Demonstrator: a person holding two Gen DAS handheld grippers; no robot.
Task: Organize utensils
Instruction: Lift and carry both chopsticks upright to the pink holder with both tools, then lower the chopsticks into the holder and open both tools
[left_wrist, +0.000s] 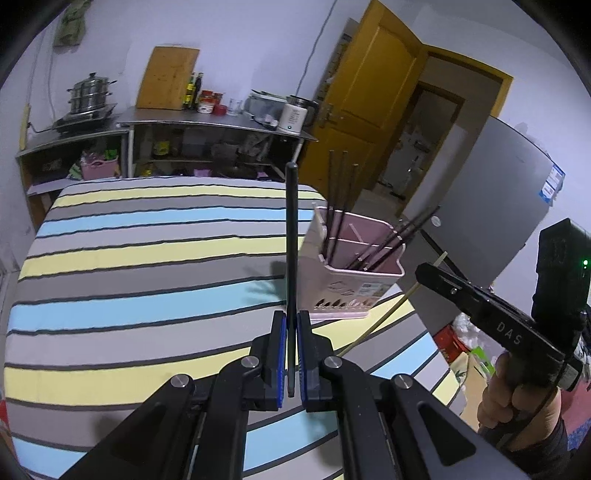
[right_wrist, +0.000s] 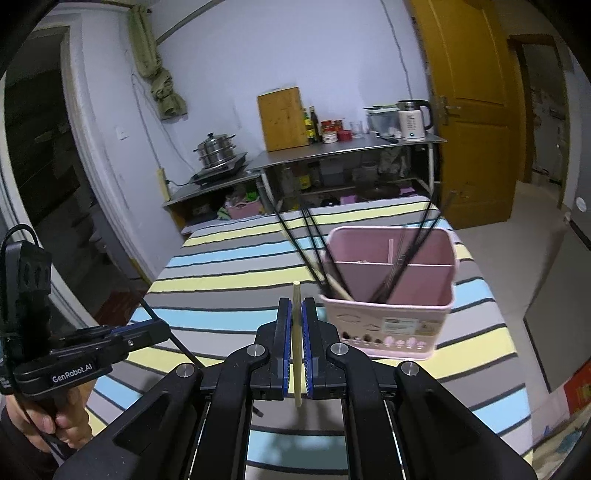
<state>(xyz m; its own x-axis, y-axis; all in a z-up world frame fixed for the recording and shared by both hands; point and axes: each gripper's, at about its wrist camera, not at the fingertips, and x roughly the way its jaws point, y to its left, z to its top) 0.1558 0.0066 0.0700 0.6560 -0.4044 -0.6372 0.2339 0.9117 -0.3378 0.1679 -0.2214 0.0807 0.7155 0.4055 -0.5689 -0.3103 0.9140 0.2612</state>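
Note:
A pink utensil holder (left_wrist: 351, 284) (right_wrist: 391, 295) with two compartments stands on the striped tablecloth (left_wrist: 147, 258) (right_wrist: 229, 266). Several dark chopsticks (left_wrist: 341, 192) (right_wrist: 314, 236) lean in it, and a pale one (right_wrist: 338, 284) lies among them. My left gripper (left_wrist: 291, 317) is shut on a black chopstick (left_wrist: 291, 240) that stands upright just left of the holder. My right gripper (right_wrist: 296, 304) is shut on a pale wooden chopstick (right_wrist: 297, 339), held a little left of the holder's near wall. In the left wrist view the right gripper (left_wrist: 421, 271) sits right of the holder with its pale chopstick (left_wrist: 384, 317) slanting down.
Behind the table stand steel shelves (left_wrist: 218, 125) (right_wrist: 351, 147) with a steamer pot (left_wrist: 90, 92), a cutting board (right_wrist: 282, 118), bottles and a kettle (right_wrist: 412, 120). A yellow door (left_wrist: 369, 99) (right_wrist: 472, 110) is at the right. A grey fridge (left_wrist: 491, 206) stands past the table's right edge.

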